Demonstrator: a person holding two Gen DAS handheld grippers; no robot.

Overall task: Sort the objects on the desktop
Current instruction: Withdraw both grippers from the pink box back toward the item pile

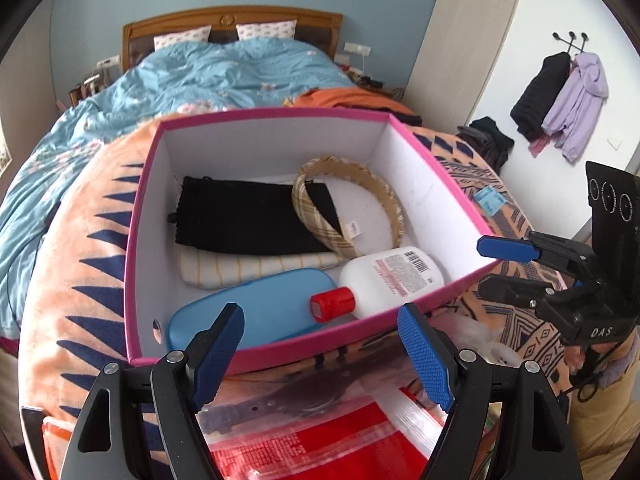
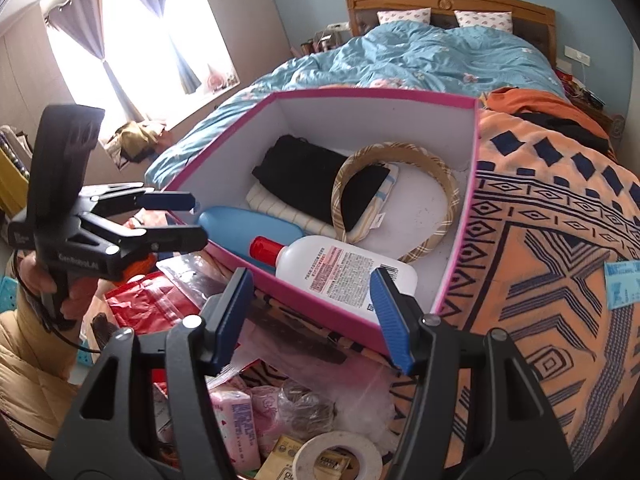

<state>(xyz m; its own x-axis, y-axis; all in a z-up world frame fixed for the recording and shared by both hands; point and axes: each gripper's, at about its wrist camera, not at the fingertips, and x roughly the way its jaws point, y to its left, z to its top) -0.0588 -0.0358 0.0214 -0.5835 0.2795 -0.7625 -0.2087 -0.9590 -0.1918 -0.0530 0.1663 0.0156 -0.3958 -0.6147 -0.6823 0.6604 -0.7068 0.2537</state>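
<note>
1. The pink box [image 1: 256, 354] stands on an orange patterned blanket [image 1: 80, 264] that lies over the bed [image 1: 224, 72].
2. Inside the box a white bottle [image 1: 394, 280] with a red cap [image 1: 333, 304] lies on its side near the front wall, just beside a blue case [image 1: 264, 308].
3. Behind them lies a black cloth [image 1: 240, 216] on a striped cream cloth [image 1: 248, 270], and a plaid headband [image 1: 360, 184] rests partly over the black cloth.
4. The left claw [image 1: 320, 354] is released; nothing is between its blue pads, and it hovers over the front edge of the box.
5. Under it, outside the box, lies a clear bag with a red packet [image 1: 320, 440].
6. The right claw [image 2: 312, 316] is also released and empty; it hangs near the front corner of the box, by the bottle.
7. Below the right claw lie a roll of white tape [image 2: 340, 456], a pink packet [image 2: 236, 420] and clear plastic wrapping [image 2: 304, 404], all outside the box.
8. A small blue card [image 2: 622, 284] lies on the blanket, well apart from the box.
</note>
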